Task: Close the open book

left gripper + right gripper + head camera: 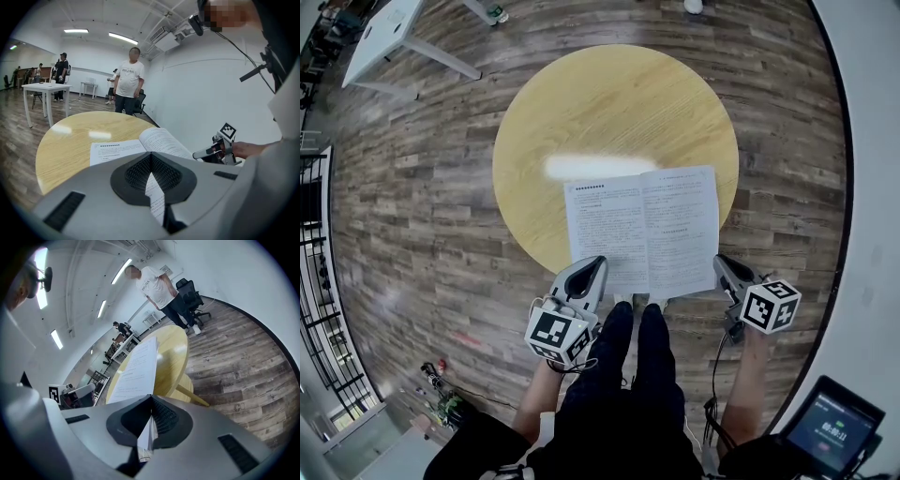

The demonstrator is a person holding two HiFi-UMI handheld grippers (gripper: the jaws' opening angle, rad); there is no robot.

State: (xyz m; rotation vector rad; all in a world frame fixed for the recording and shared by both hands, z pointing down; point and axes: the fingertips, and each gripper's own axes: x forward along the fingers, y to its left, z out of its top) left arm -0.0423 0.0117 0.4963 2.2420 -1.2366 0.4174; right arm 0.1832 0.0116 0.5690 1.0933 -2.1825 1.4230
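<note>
An open book (642, 230) lies flat, its white printed pages up, on the near right part of a round yellow table (581, 103). My left gripper (591, 267) is at the book's near left corner. In the left gripper view its jaws (151, 157) are shut on the left page (117, 151), with paper showing between the pads. My right gripper (722, 265) is at the near right corner. In the right gripper view it (151, 401) is shut on the edge of the right page (136, 369), which rises away from the jaws.
A person (129, 82) stands beyond the table's far side. A white table (384, 33) stands at the far left and an office chair (190, 291) at the back. Black railings (314, 281) run along the left. My legs (628, 375) are close to the table's near edge.
</note>
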